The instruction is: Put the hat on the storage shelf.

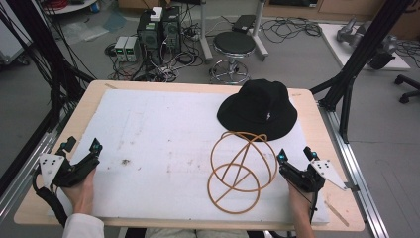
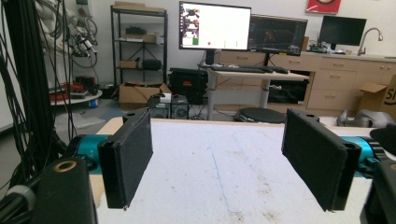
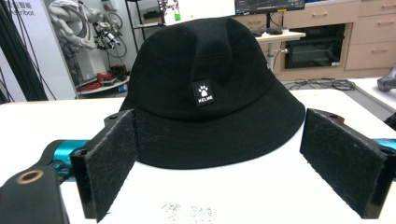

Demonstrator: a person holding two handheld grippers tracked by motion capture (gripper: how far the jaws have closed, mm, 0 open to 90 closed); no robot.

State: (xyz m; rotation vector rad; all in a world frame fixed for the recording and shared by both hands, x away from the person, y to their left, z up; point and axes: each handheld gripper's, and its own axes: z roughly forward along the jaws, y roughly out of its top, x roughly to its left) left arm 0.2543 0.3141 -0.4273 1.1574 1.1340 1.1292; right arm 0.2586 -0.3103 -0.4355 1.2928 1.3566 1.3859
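Black fabric bucket hat (image 1: 259, 110), round brim, beside bent wooden hoops (image 1: 241, 169)

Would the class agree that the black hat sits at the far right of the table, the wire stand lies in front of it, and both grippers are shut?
One detail is wrong. The left gripper and right gripper are open, as both gripper views show. The black hat and wire stand are as stated.
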